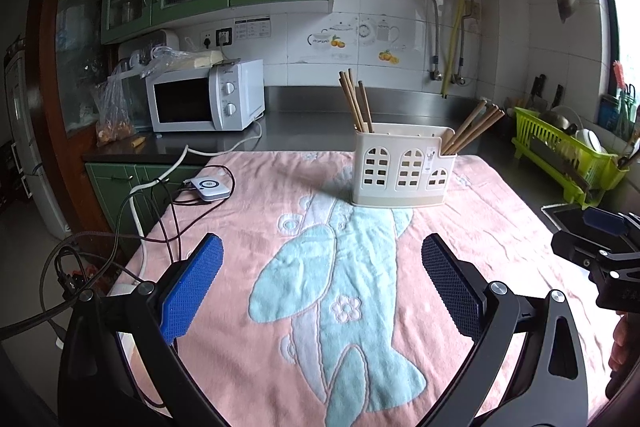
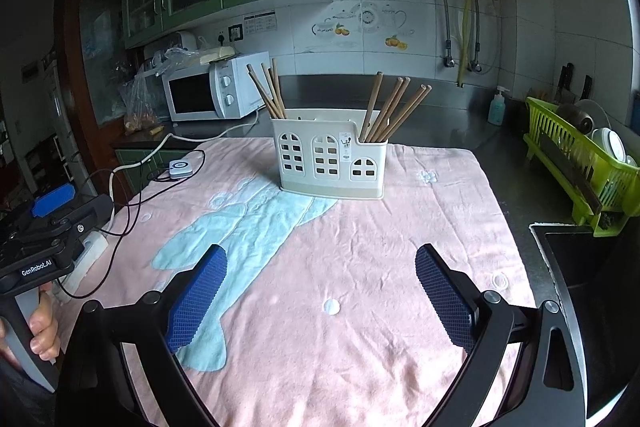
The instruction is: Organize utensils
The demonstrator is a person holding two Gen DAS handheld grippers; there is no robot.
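The left hand-held gripper [image 1: 322,281] is held wide open above the near part of a pink towel [image 1: 480,219], and nothing is gripped between its blue pads [image 1: 192,291]. The right hand-held gripper [image 2: 320,291] is also spread wide and is empty; it is seen over the same towel [image 2: 360,247], to the right of the left one. A blue animal figure [image 1: 340,267] is woven into the towel, which is laid over the surface [image 1: 304,119].

At the far side of the towel a cream utensil holder [image 2: 330,159] is placed upright. Two groups of wooden chopsticks are kept in it: one group [image 2: 269,91] stands in the left compartment and leans left, the other group [image 2: 394,111] stands in the right compartment and leans right.

Far left on the surface a white microwave [image 1: 206,99] is seen, and a small white device [image 1: 210,187] with cables is laid at the left edge of the towel. On the right a green dish rack [image 2: 580,171] with dishes is placed.
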